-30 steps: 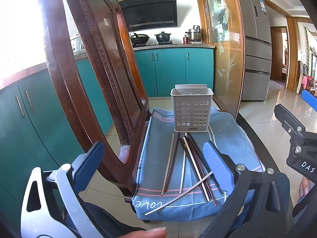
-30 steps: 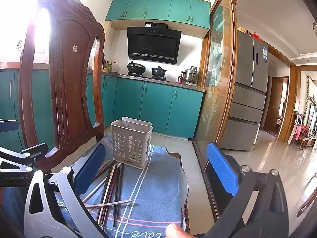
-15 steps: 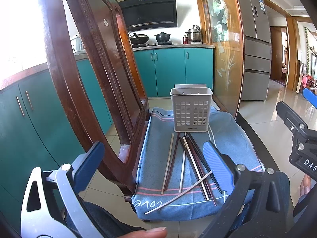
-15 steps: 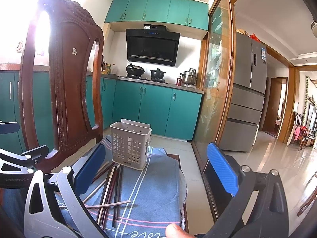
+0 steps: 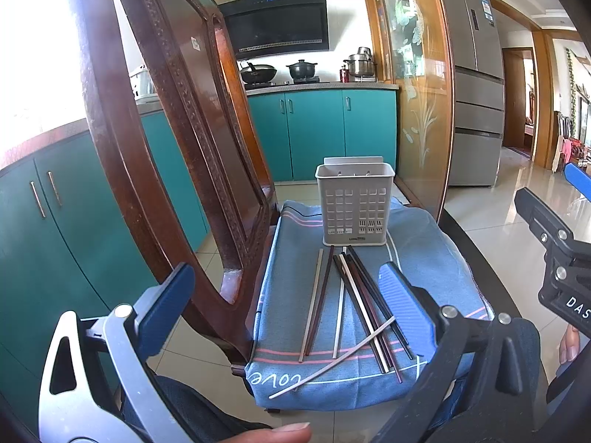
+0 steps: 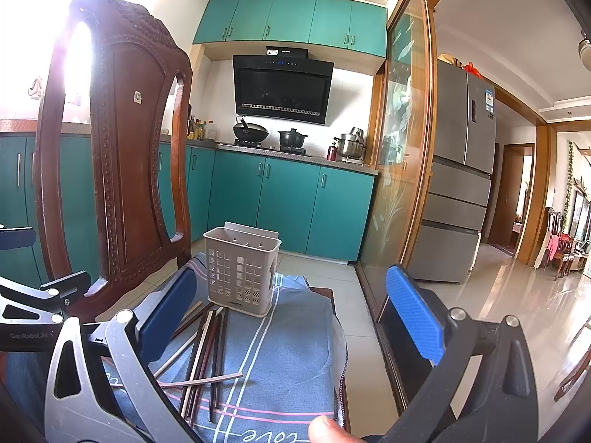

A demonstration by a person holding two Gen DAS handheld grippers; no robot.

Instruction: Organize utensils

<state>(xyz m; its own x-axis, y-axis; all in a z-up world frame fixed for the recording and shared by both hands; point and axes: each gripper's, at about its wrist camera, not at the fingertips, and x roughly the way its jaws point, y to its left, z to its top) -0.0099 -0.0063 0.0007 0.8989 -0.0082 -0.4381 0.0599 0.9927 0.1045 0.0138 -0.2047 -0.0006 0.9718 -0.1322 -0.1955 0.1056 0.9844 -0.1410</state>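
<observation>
surface: a wooden chair seat point(image 5: 266, 199) draped with a blue cloth point(image 5: 421, 254) that bears pink and white stripes; the cloth hangs over the near edge.
room: a kitchen with teal cabinets point(image 6: 284, 199), a black range hood point(image 6: 282, 88) above pots on the stove, a steel fridge point(image 6: 461, 184) to the right, and a glossy tiled floor point(image 6: 517, 295).
chair back: the carved dark wood chair back point(image 5: 177, 118) rises along the left side of the seat, close to my left hand-held gripper.
holder: a grey perforated utensil holder point(image 5: 354, 203) stands upright at the far end of the cloth, and i see nothing sticking out of its top.
chopsticks: a loose bunch of chopsticks point(image 5: 354, 302), pale and dark, lies on the cloth just in front of the holder; one pale stick lies slantwise across the others near the front edge.
left hand-held gripper point(image 5: 288, 310): released, fingers spread wide, holding nothing, hovering over the near end of the cloth.
right hand-held gripper point(image 6: 295, 321): also released and bare, held to the right of the chopsticks.
edges: the right edge of the seat drops to open floor; the chair back closes off the left.
open room: the right half of the cloth is bare, and the floor beyond is open toward the fridge.
</observation>
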